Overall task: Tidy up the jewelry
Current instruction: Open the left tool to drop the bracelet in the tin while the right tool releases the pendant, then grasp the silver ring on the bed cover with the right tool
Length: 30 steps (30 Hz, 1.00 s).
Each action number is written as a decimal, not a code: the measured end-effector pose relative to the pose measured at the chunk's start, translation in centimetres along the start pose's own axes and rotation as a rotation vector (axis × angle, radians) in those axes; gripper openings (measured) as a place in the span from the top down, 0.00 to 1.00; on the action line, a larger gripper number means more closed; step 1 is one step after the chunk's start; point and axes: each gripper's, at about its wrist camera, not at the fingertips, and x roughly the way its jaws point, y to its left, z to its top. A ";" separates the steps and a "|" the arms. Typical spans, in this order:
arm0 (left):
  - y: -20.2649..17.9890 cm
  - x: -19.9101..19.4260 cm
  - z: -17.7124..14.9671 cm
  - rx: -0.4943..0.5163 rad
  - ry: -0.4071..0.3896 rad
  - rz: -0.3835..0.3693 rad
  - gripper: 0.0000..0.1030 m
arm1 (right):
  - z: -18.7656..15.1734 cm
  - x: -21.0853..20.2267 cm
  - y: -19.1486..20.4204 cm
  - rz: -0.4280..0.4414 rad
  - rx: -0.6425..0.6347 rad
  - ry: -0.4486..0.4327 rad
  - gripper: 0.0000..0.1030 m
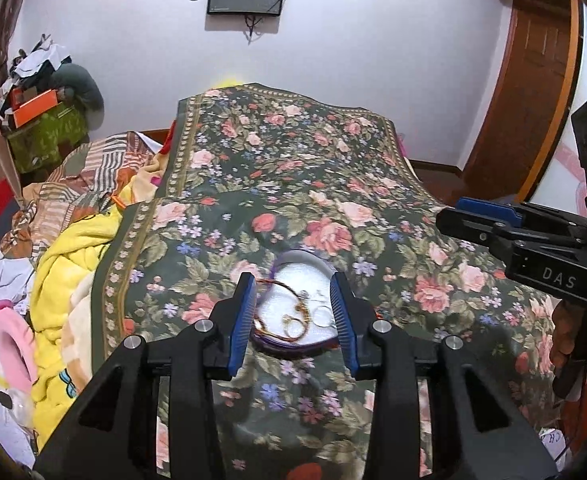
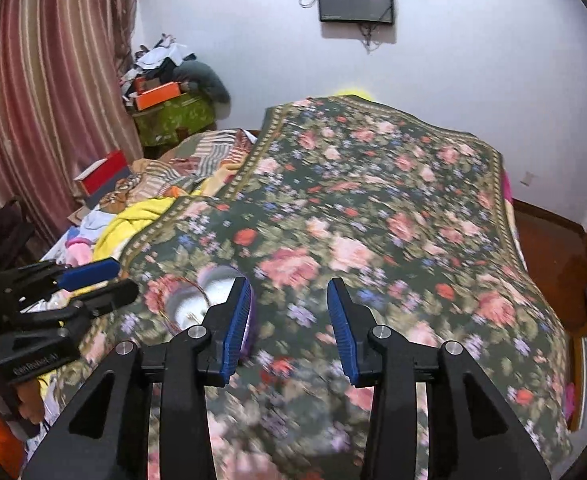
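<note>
Left claw (image 1: 293,316) agape above jewelry dish (image 1: 293,280) | right claw (image 2: 289,320) agape beside dish | floral cloth (image 1: 333,168) beneath

A bed covered by a dark green floral cloth (image 1: 293,168) carries everything. A round purple-rimmed dish (image 1: 293,342) with a white lining sits on the cloth, holding tangled chains and rings (image 1: 305,316). Along the bed's left side lie a yellow blanket (image 1: 73,264) and striped bedding (image 1: 93,168).
</note>
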 end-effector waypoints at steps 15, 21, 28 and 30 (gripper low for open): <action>-5.5 4.4 -4.0 0.038 0.179 -0.085 0.64 | -6.9 0.8 -3.7 -0.015 0.056 0.161 0.65; -6.1 6.7 -5.1 0.037 0.243 -0.104 0.64 | -8.0 3.3 -3.6 0.004 0.058 0.224 0.65; -5.5 8.5 -5.2 0.017 0.268 -0.115 0.64 | -7.6 6.6 -3.3 0.070 0.036 0.308 0.65; -5.4 8.8 -5.2 0.015 0.276 -0.120 0.64 | -7.8 7.3 -3.1 0.070 0.027 0.326 0.65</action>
